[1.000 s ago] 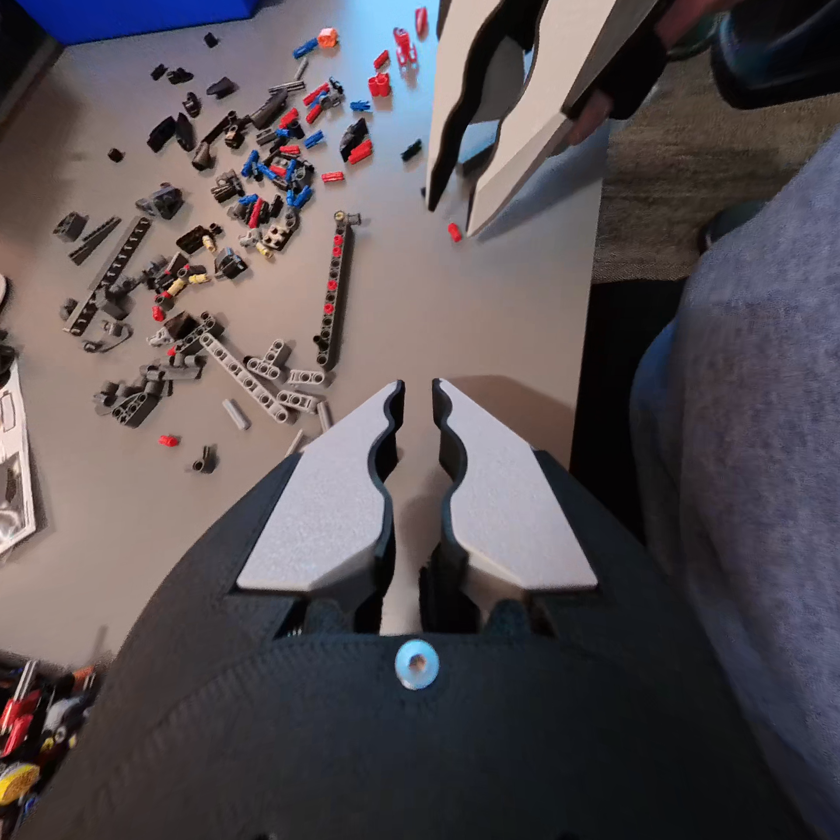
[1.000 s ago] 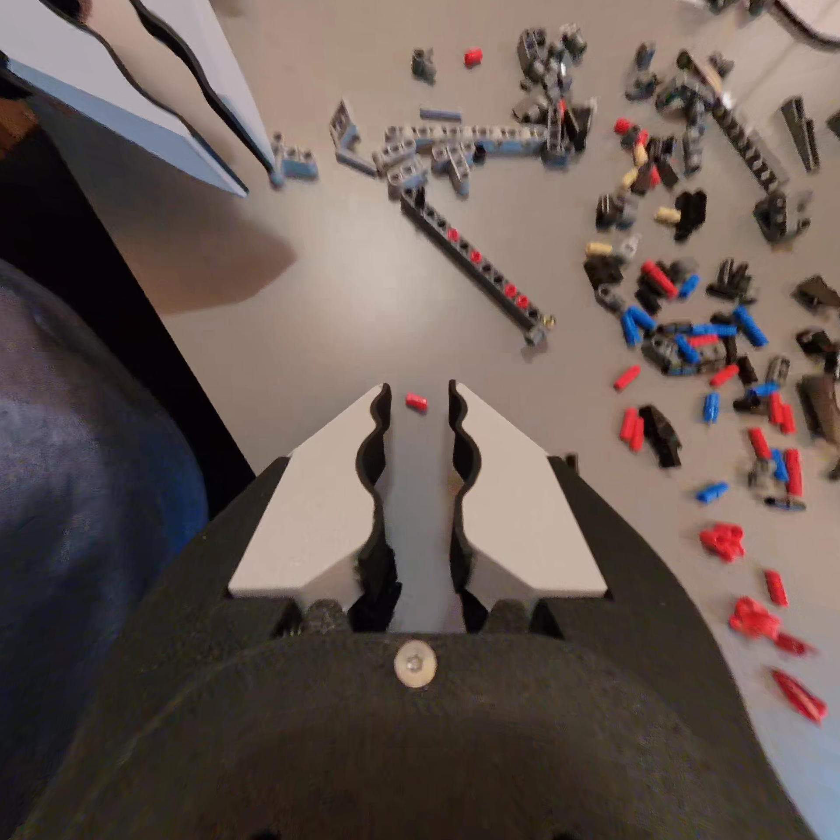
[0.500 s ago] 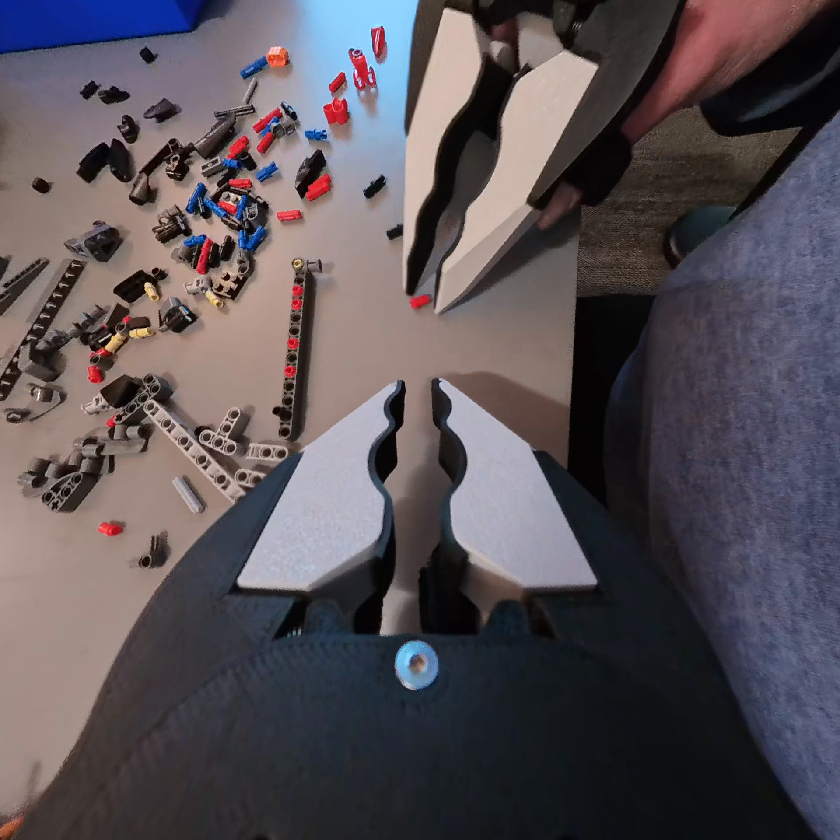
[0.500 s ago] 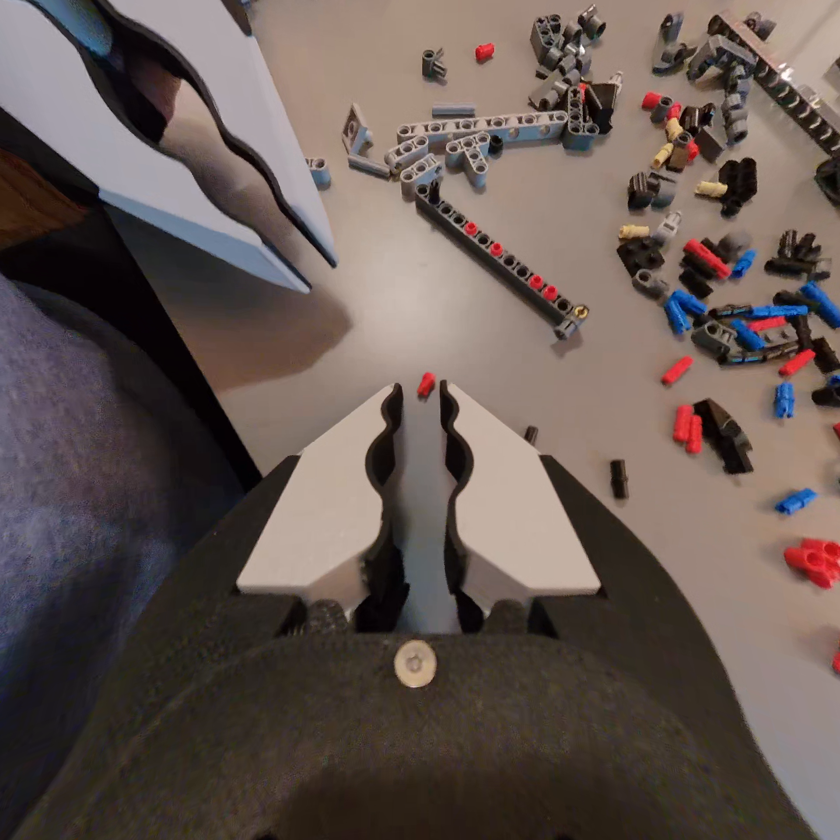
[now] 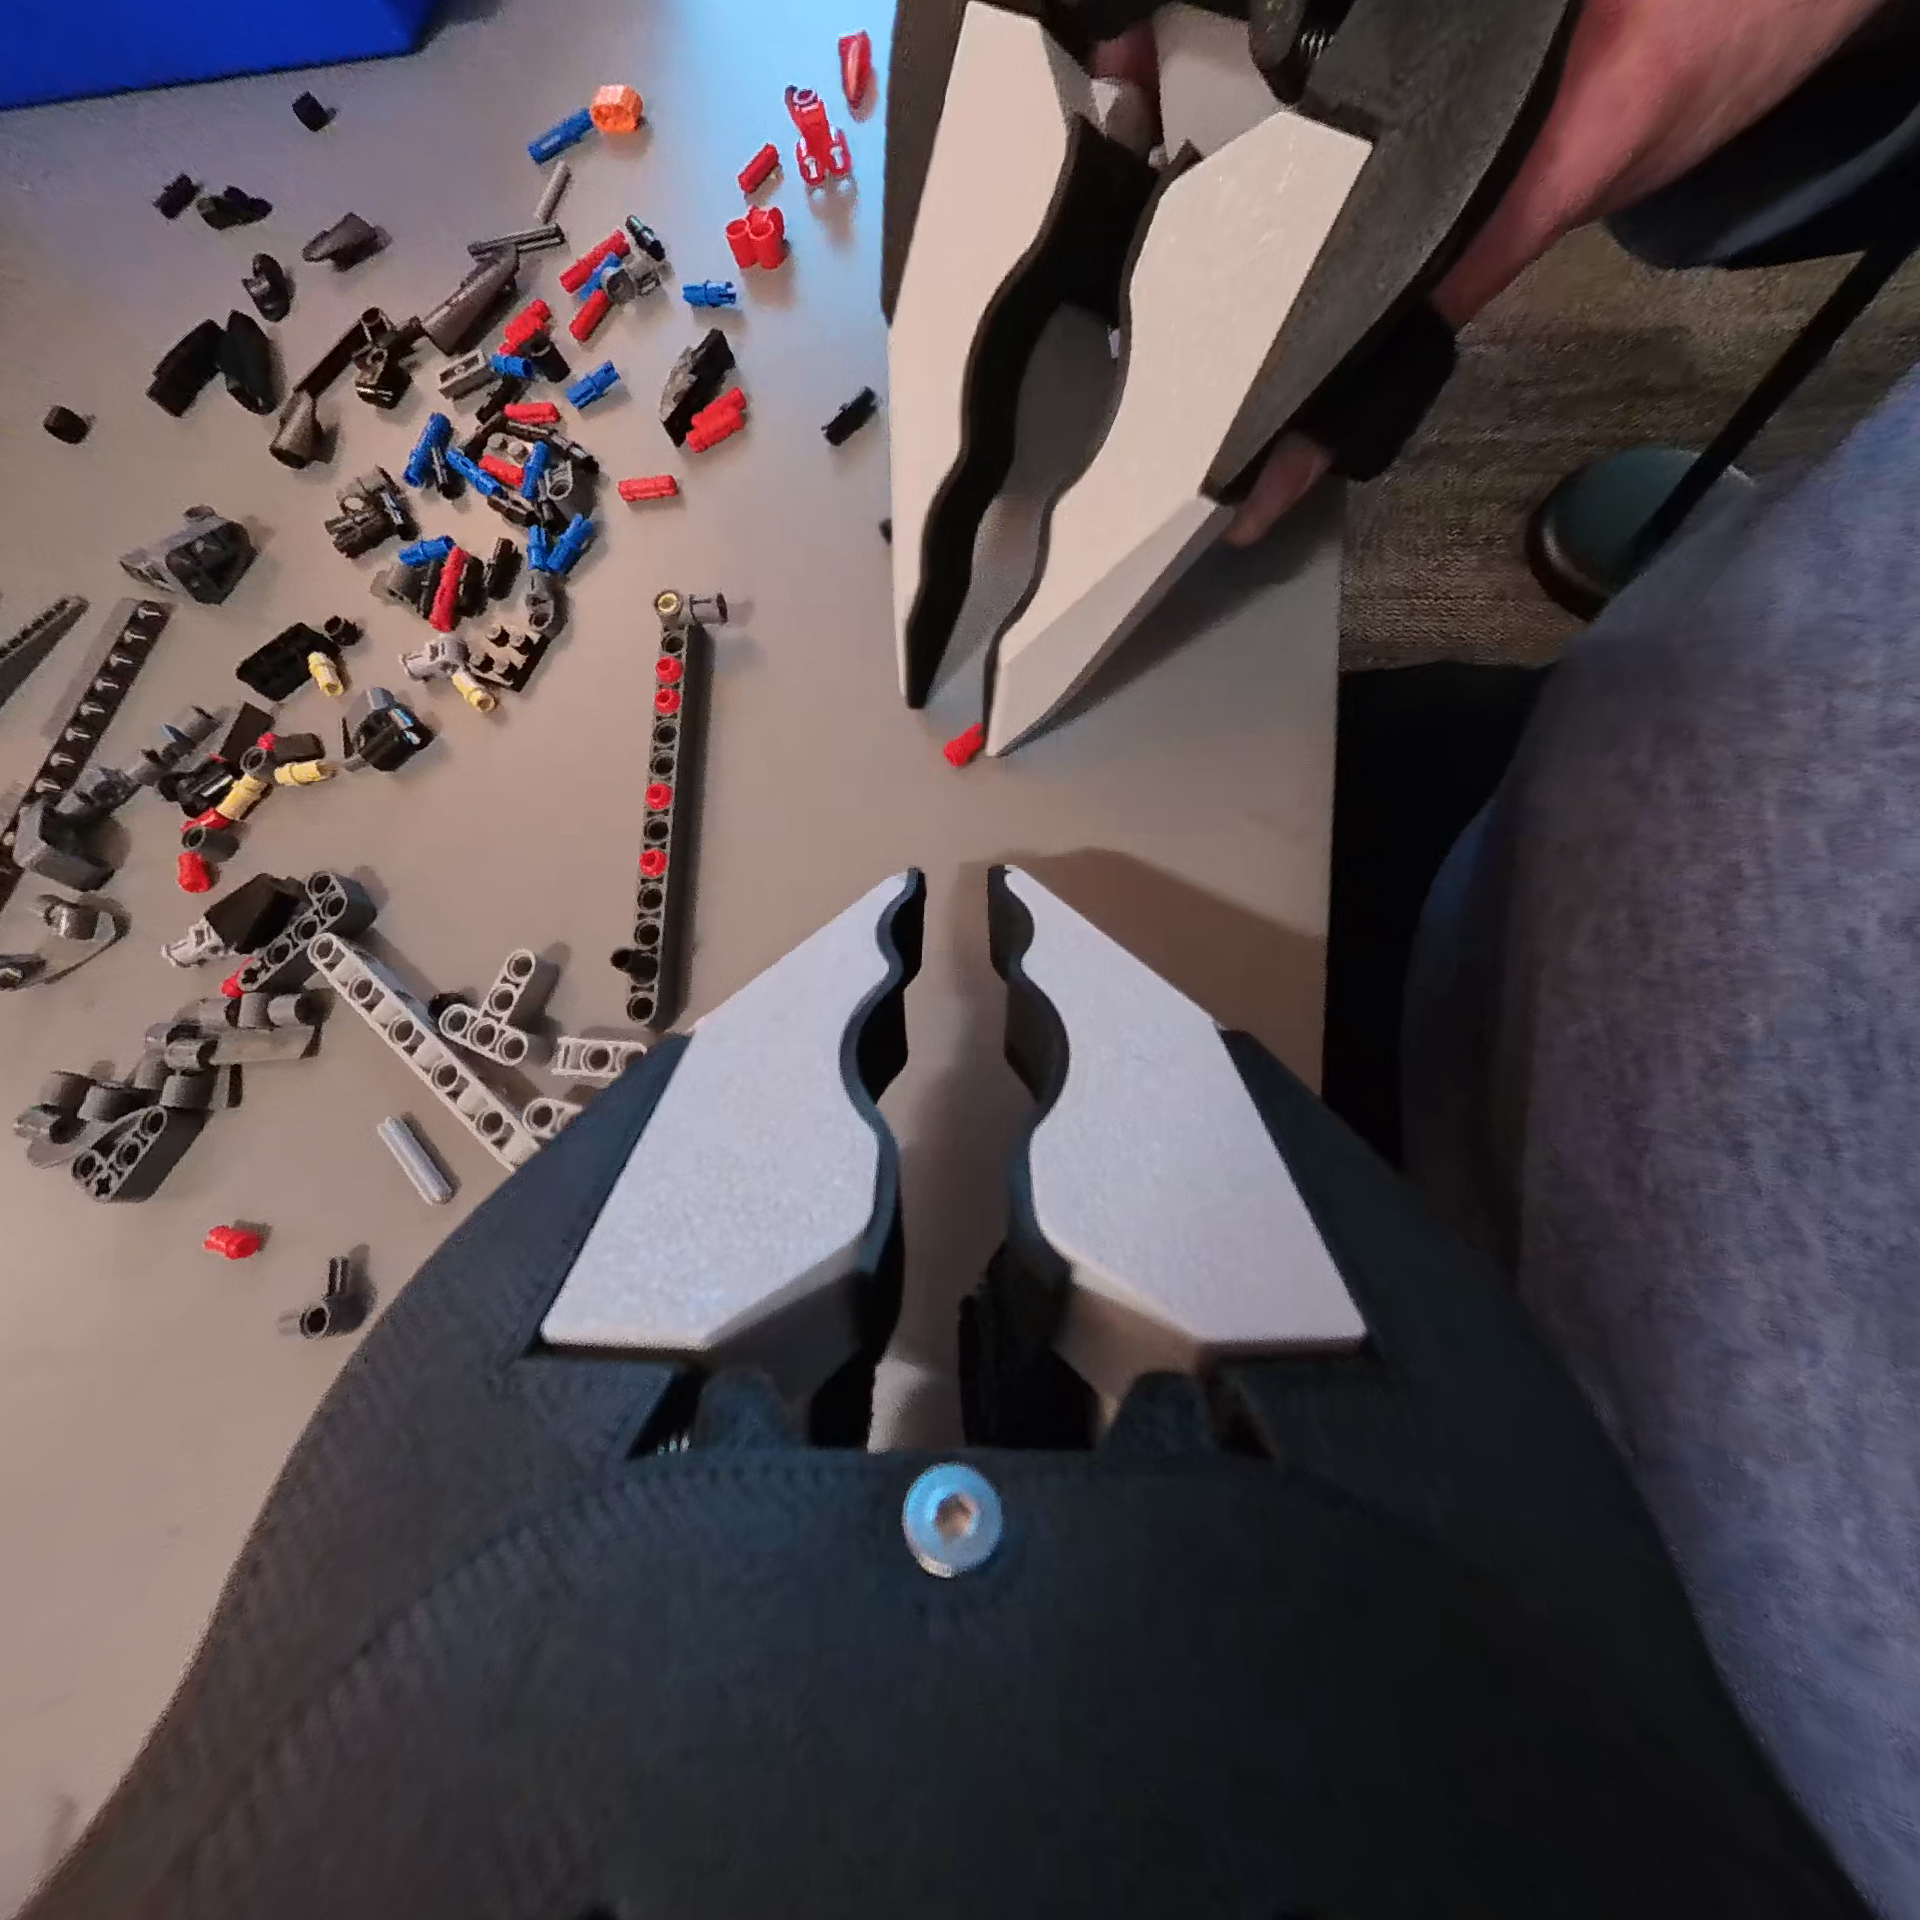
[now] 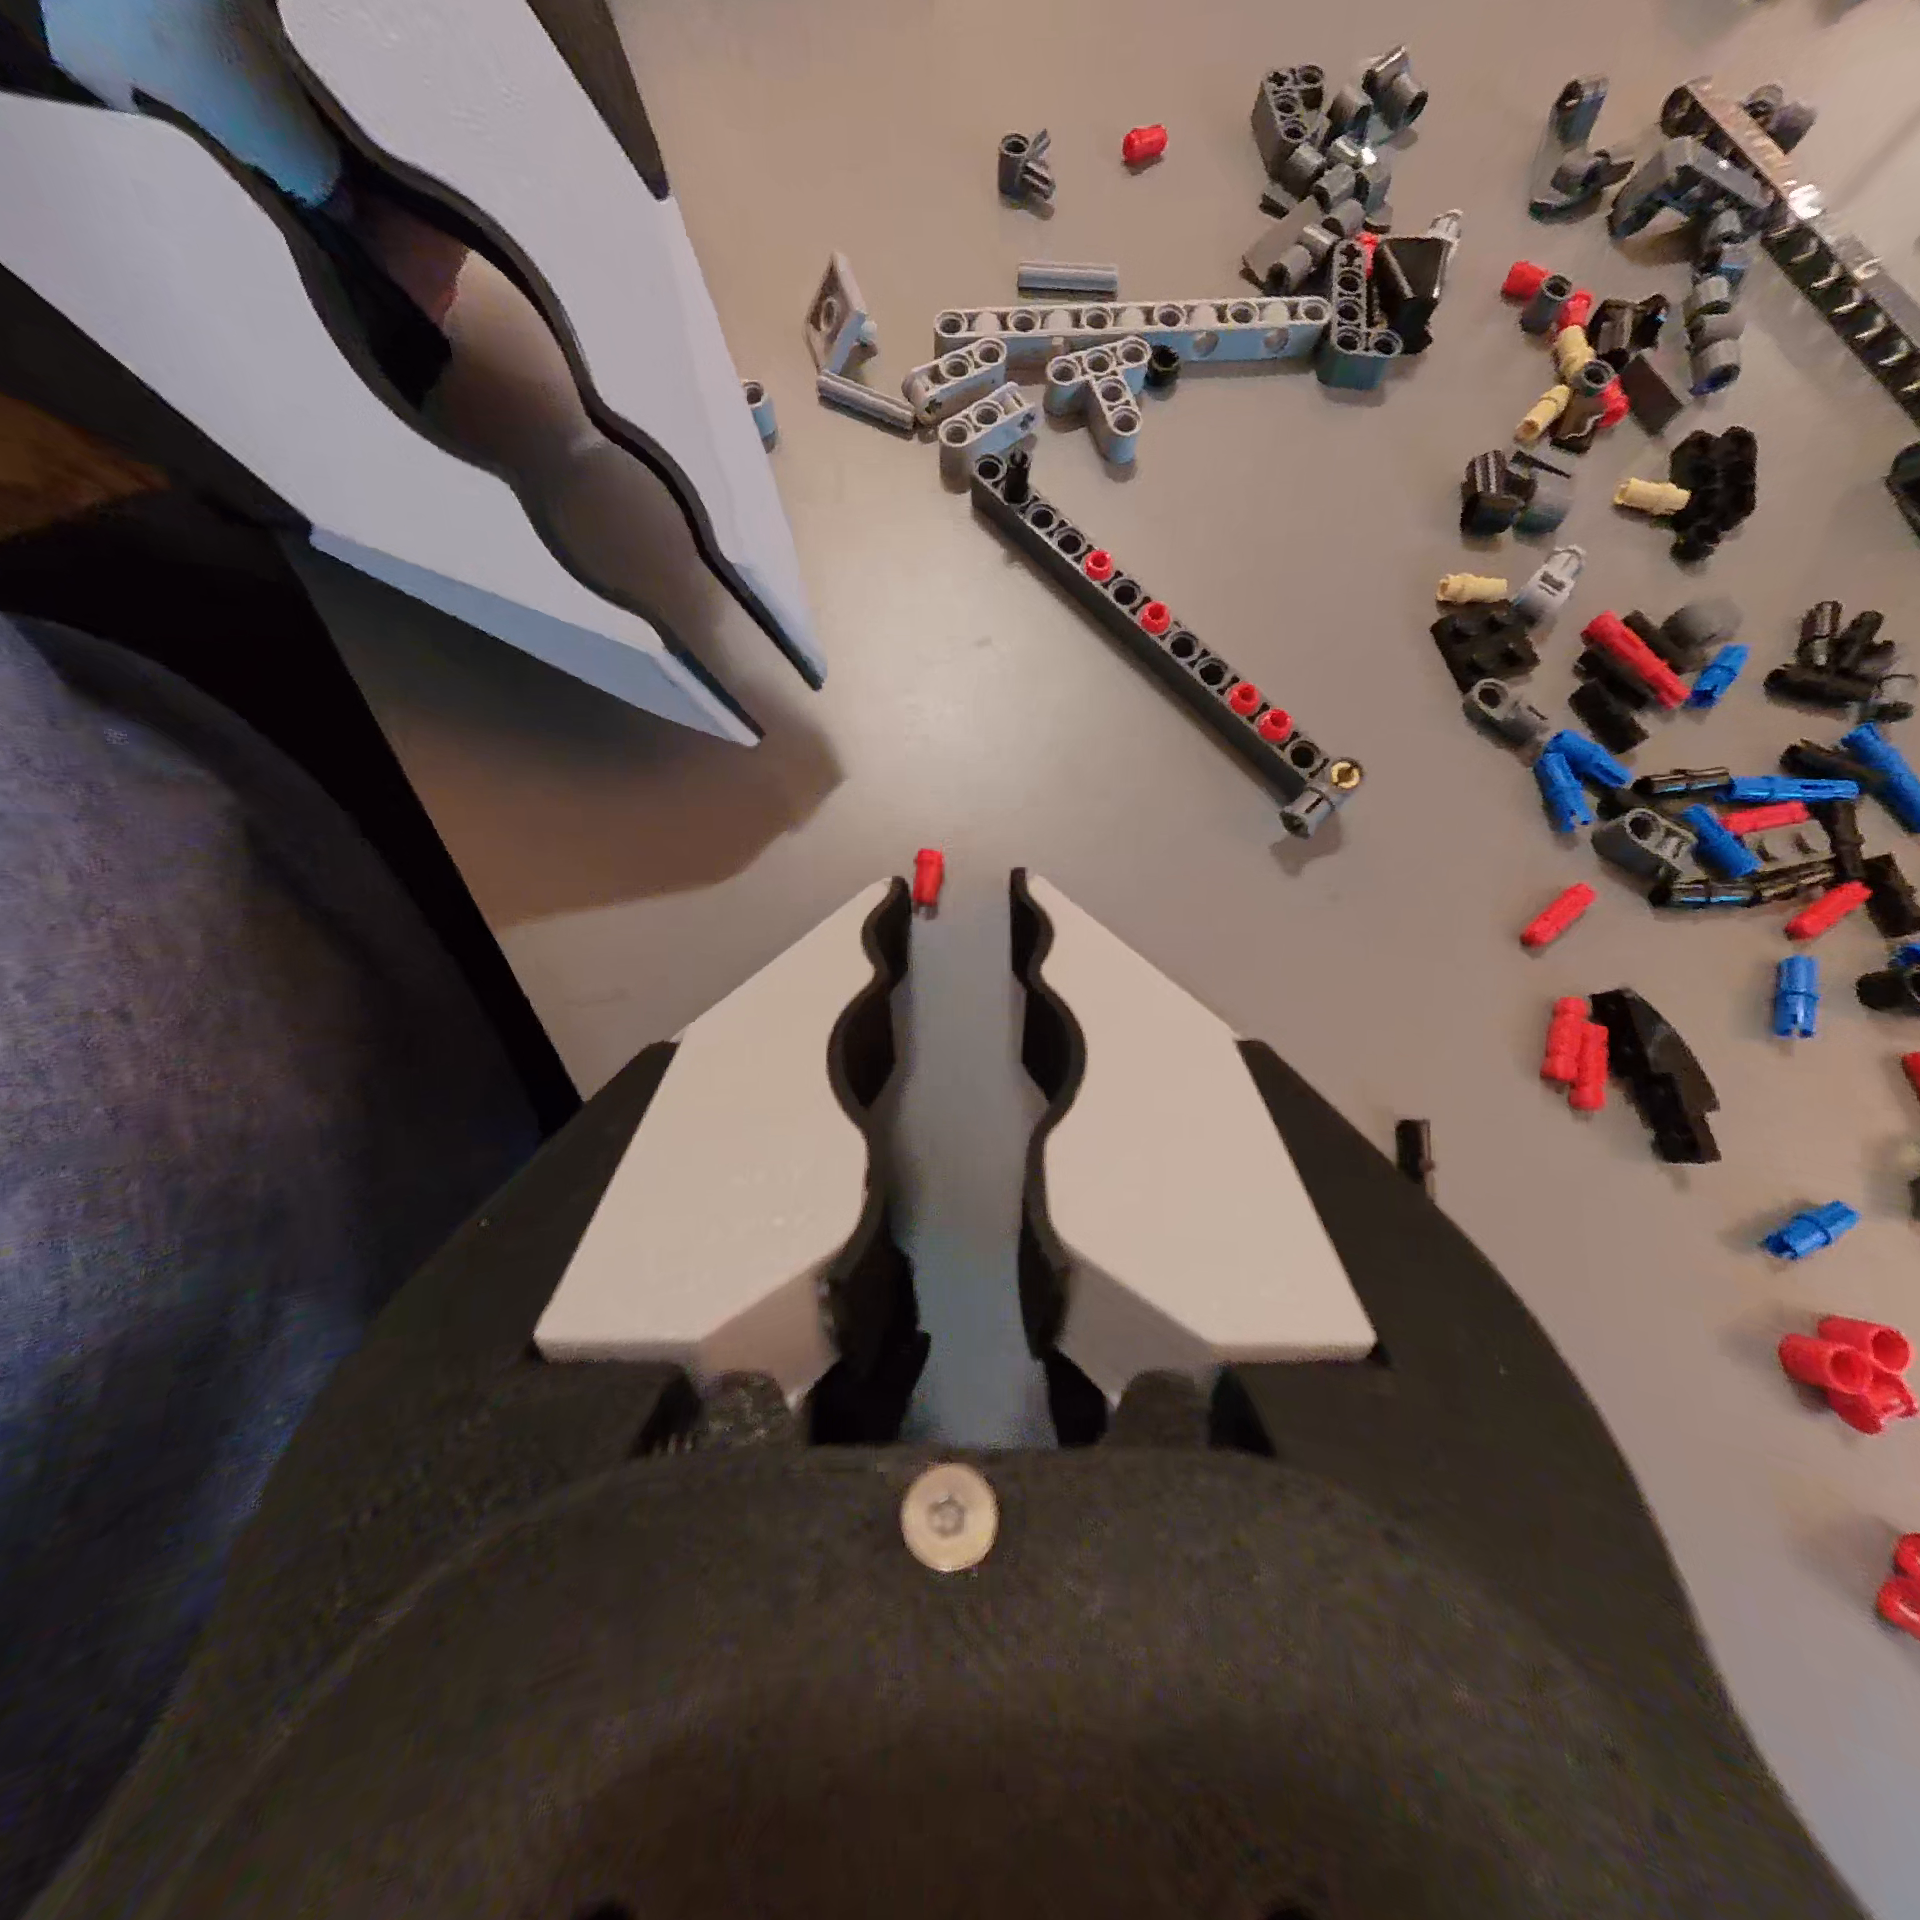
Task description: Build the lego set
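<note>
Carefully nudging the right claw [image 6: 961, 883], jaws slightly apart, sideways until the red pin [image 6: 927, 873] lying on the counter [image 6: 1039, 831] at its left fingertip is centring between them, left claw [image 5: 954, 883] hovering nearby, narrowly parted and empty.

An office-like room: a plain grey desk [image 5: 1143, 831] strewn with lego parts [image 5: 488, 488], and grey-brown carpet [image 5: 1455, 582] beside it.

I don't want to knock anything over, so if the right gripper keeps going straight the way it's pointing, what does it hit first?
Probably the small red peg, lying on the table just off the right gripper and slightly left of centre. Past it looks like bare tabletop, though depth is hard to judge.
</note>
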A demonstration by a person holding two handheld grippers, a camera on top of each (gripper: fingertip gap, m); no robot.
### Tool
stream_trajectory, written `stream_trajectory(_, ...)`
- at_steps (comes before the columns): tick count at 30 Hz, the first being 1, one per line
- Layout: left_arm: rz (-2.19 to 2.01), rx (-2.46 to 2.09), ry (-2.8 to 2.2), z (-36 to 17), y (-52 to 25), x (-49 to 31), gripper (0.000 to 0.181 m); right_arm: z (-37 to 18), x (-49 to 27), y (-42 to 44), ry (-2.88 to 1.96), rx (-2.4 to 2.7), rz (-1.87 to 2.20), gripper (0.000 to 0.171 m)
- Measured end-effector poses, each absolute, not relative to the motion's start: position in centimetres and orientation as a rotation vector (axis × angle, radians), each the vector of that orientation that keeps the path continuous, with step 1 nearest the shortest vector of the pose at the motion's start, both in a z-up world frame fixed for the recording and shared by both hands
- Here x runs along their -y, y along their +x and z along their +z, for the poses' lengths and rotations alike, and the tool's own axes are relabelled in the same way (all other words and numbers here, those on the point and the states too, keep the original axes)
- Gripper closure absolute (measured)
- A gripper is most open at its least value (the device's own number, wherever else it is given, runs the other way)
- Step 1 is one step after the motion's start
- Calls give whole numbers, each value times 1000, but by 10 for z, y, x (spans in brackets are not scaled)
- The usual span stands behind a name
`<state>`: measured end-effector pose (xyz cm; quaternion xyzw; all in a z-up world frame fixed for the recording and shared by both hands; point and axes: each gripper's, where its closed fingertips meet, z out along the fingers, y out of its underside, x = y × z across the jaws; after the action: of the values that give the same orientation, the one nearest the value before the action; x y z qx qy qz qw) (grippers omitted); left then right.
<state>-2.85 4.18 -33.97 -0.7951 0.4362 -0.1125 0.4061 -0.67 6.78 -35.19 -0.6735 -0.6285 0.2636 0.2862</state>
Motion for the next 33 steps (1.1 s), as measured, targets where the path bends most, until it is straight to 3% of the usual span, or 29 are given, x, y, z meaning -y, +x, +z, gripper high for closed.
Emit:
stream_trajectory(3, -273, -1103, -2001, -338, -30, -43, 171, -352, -64, -10, -1789, 1711, 701, 169)
stream_trajectory(7, -254, -1079, -2000, -336, -35, -44, 171, -350, -63, -12, -1797, 1680, 742, 170)
stream_trajectory(19, 22, -976, -1682, -271, -41, -77, 168, -274, -74, -43, -1850, 1064, 1634, 170)
stream_trajectory(33, 76, -996, -1617, -265, -50, -94, 173, -261, -91, -57, -1826, 864, 1892, 170)
